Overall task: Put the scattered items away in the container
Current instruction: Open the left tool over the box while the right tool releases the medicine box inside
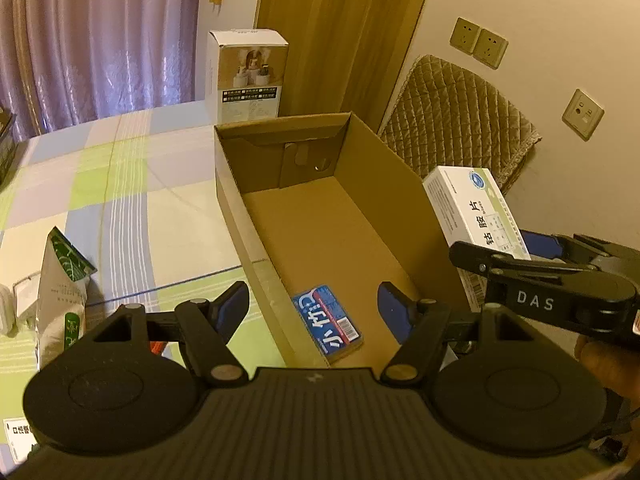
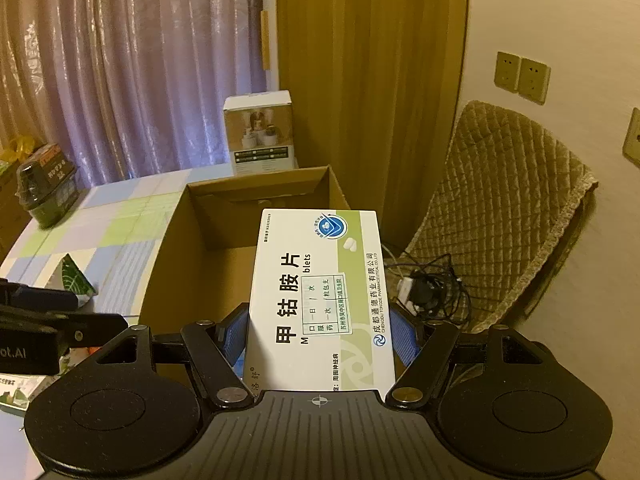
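My right gripper (image 2: 320,334) pinches white-green medicine carton (image 2: 318,296) above brown cardboard box (image 1: 404,184) rim; early release risks carton tipping outside, toward chair. Left gripper (image 1: 314,302) spread, empty, over box.

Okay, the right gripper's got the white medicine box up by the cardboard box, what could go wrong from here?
1. The right gripper pinches only the near end of the white medicine box, so the box may pivot or slip.
2. In the left wrist view it sits at the right wall of the cardboard box; released now, it might catch the rim or fall outside.
3. The open left gripper hovers over the box's near end, above the blue packet, and may crowd the drop.
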`<state>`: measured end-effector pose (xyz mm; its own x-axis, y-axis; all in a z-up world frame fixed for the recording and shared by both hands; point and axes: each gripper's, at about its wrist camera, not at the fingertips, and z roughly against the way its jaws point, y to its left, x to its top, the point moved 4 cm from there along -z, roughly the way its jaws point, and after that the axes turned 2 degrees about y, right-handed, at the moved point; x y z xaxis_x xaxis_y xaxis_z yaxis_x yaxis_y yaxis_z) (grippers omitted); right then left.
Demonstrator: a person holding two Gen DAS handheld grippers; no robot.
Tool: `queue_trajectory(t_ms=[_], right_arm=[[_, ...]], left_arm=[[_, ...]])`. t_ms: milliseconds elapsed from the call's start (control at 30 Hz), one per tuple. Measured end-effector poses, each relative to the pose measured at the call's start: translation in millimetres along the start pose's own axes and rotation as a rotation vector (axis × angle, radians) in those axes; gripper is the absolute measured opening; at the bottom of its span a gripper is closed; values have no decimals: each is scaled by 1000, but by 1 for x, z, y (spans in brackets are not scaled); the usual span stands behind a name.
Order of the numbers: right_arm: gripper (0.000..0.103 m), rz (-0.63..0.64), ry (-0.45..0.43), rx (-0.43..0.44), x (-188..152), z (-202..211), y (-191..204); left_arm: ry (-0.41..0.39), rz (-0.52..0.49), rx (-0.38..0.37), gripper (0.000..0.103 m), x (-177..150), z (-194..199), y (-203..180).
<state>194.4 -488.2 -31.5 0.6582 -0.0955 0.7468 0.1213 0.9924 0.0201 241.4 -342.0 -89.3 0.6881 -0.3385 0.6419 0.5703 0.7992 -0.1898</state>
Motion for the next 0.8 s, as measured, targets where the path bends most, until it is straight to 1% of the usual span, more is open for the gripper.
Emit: queue_trajectory(t_ms=[233, 367, 433, 533, 800], right_arm=[[73, 16, 9, 27, 5, -13, 8], [73, 31, 10, 86, 12, -26, 14], [74, 46, 6, 78, 13, -31, 17], [74, 22, 4, 77, 12, -33, 13], [74, -11, -1, 47, -5, -14, 9]], left_arm=[[-1, 18, 2, 66, -4, 3, 7], [-7, 33, 12, 66, -7, 5, 15], [-8, 41, 15, 66, -9, 6, 18], [-8, 49, 19, 66, -13, 9, 24], [-14, 79, 29, 67, -29, 27, 35]])
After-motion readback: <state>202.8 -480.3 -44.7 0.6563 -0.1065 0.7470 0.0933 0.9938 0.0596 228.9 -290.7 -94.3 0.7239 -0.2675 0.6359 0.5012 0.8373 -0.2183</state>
